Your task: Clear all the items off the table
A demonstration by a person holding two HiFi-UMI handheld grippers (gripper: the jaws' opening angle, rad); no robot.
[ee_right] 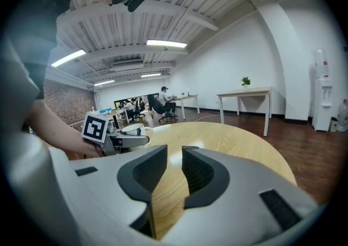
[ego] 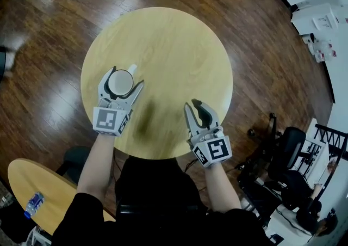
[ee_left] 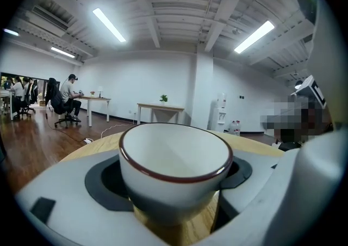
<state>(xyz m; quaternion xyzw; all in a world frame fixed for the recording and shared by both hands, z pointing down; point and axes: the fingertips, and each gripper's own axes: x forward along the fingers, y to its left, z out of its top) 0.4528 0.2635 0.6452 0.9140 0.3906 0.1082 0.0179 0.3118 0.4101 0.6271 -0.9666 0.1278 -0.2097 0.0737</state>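
- Fingers (ee_left: 49, 201) of left gripper (ego: 128, 76) spread wide round white cup (ego: 119, 81), near left edge of table (ego: 179, 38).
- Right gripper (ego: 192, 103) narrow, holding nothing, by near edge; broad wood ahead.

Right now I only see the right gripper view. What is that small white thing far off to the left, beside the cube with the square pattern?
Observer: It is a white cup. The left gripper view shows a dark red rim and nothing inside it.
Operator: Is something grabbing it?
Observer: In the head view, the left gripper has its jaws standing wide on either side of the cup. I cannot tell whether they press on it.
Operator: Is there anything else to clear away?
Observer: The head view shows only that cup on the round table.
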